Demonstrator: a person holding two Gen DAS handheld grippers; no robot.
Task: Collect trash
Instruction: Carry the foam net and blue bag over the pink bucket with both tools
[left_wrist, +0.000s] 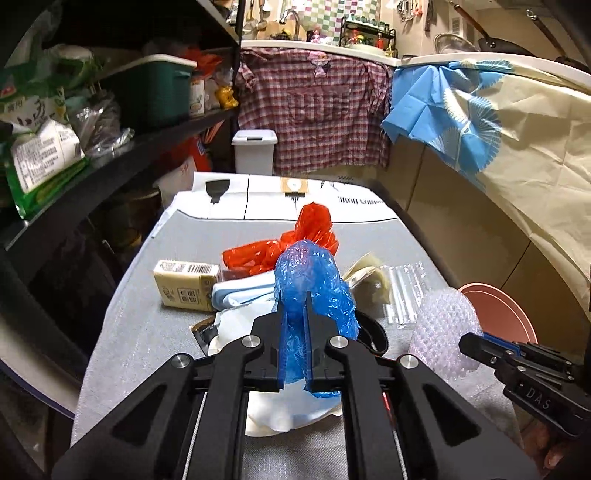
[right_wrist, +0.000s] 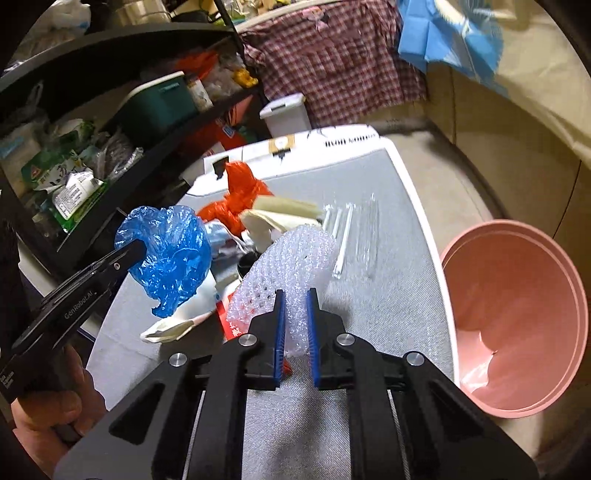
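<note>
A pink bin (right_wrist: 517, 314) stands on the floor just beside the right edge of the table (right_wrist: 388, 258), its mouth tipped toward the table. Its inside looks nearly bare, with only a pale glossy patch low on its wall; I cannot tell what that is. A white lidded bin (left_wrist: 254, 150) sits beyond the far end of the table, lid down, contents hidden. On the dark shelving (left_wrist: 122, 158) to the left a green tub with a white lid (left_wrist: 155, 88) is closed too, among food packets.

The left gripper (left_wrist: 295, 306) is clenched on a crumpled blue plastic bag (left_wrist: 314, 291), pinched low between the fingers. The bag balloons upward and away from the jaws, its long axis roughly in line with the fingers, raised above the litter on the table.

The right gripper (right_wrist: 295, 310) is clamped on a sheet of bubble wrap (right_wrist: 291, 266). The wrap arches up and forward from the blue pads, curling over at its top, near the table's right side and close to the pink bin.

Behind them on the grey tabletop lie a red plastic bag (left_wrist: 295, 240), a yellow carton (left_wrist: 184, 284) lying on its side, pale paper scraps (right_wrist: 280, 214) and a clear plastic wrapper (right_wrist: 354, 232).
</note>
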